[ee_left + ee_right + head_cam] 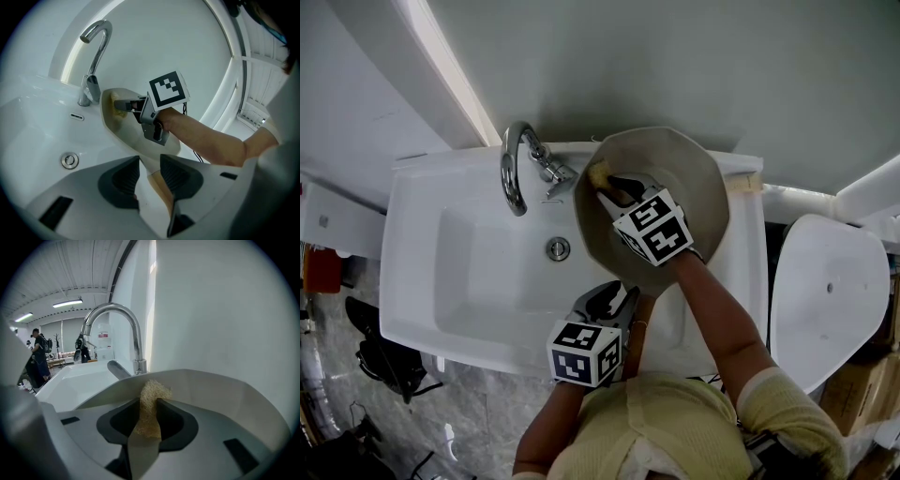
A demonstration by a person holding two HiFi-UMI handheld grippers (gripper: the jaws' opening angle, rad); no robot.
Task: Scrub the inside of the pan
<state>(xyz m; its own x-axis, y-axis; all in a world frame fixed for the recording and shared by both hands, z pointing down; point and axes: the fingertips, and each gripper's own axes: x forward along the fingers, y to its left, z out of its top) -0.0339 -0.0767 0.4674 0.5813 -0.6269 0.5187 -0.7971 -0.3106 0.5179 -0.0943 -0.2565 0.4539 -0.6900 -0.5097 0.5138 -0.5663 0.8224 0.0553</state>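
A beige pan stands tilted over the right side of the white sink, its inside facing up. Inside it, at the upper left wall, my right gripper is shut on a yellow scrub sponge that touches the pan. In the right gripper view the sponge sticks up between the pads against the pan's wall. Below the pan, my left gripper has the tan pan handle between its jaws. The handle lies against the right pad, with a gap to the left pad. That gripper is open.
A chrome faucet arches over the basin just left of the pan, and the drain sits below it. A white oval object stands to the right of the sink. Dark clutter lies on the floor at the left.
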